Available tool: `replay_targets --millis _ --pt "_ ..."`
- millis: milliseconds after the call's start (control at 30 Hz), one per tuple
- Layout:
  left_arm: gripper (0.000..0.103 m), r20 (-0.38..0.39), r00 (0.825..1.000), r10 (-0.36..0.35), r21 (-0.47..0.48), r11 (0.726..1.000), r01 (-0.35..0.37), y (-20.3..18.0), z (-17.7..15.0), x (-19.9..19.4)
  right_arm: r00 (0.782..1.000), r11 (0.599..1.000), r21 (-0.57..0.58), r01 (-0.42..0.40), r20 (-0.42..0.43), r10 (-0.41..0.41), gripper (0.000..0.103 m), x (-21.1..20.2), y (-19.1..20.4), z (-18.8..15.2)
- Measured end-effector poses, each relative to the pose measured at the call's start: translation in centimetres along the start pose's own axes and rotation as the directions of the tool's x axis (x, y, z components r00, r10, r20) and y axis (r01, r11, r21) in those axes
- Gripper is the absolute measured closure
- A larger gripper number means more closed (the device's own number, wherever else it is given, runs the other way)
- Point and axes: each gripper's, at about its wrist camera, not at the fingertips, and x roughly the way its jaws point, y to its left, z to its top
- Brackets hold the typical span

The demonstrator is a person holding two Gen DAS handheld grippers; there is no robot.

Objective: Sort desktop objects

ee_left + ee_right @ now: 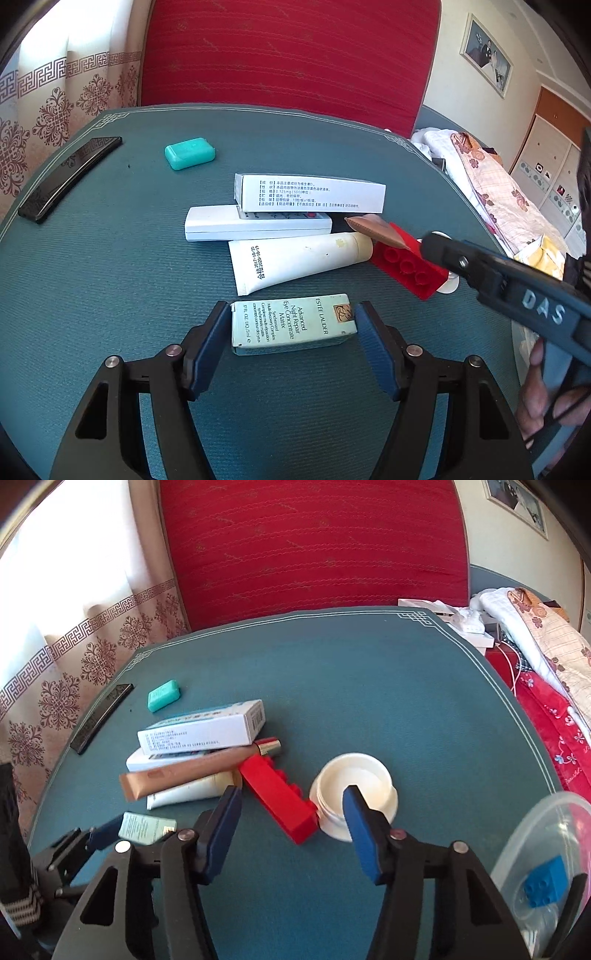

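Two grippers work over the table (pixel 369 686): the left gripper (pixel 291 325) brackets a pale box (pixel 293 323), jaws spread, pads apparently not pressing; the right gripper (pixel 291 823) hangs open near the front edge, empty, behind the red brick (pixel 280 801) and white jar (pixel 354 794).

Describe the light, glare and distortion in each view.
Left wrist view: even daylight, sharp box print, fisheye bending the phone and table edge, dark vignette corners. Right wrist view: the window behind the curtain blown out white at upper left, table edge bowed, soft shadows under the claw fingers.
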Motion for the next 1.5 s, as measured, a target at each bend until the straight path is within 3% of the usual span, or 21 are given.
replay_targets --millis 200,367,633,767,867,1033,1167,1500 --pt "0.031 0.0 1.0 0.002 0.002 1.0 -0.002 0.1 0.0 0.0 0.999 0.996 -0.084 -0.04 -0.003 0.04 0.052 1.5 1.4 1.3" --pt "0.031 -0.001 1.0 -0.002 -0.002 1.0 0.002 0.1 0.0 0.0 0.997 0.989 -0.139 -0.044 -0.062 0.036 0.063 2.9 2.0 0.7" --pt "0.031 -0.003 1.0 -0.002 -0.003 1.0 0.002 0.1 0.0 0.0 0.996 0.975 -0.218 -0.053 -0.079 0.036 0.065 2.0 2.8 -0.5" --pt "0.031 -0.003 1.0 -0.001 -0.002 1.0 0.001 0.1 0.0 0.1 0.996 0.976 -0.219 -0.018 -0.091 -0.002 0.065 2.5 2.4 -0.2" --pt "0.031 -0.004 1.0 -0.005 -0.004 1.0 0.005 0.2 0.0 0.1 0.988 0.981 -0.193 -0.026 -0.152 -0.004 0.066 4.1 1.6 -0.4" --pt "0.031 -0.004 1.0 -0.004 -0.003 1.0 0.004 0.1 0.0 0.0 0.992 0.976 -0.219 -0.003 -0.123 -0.025 0.066 3.5 2.1 -1.4" --pt "0.031 -0.001 1.0 -0.017 0.0 1.0 0.017 0.1 0.0 -0.1 0.992 0.982 -0.186 -0.004 -0.124 -0.02 0.077 2.8 1.9 -1.7" --pt "0.032 0.028 0.997 -0.065 0.029 0.998 0.064 -0.7 0.0 -1.1 0.997 0.994 -0.102 0.024 -0.067 -0.031 0.077 -1.4 0.9 -2.3"
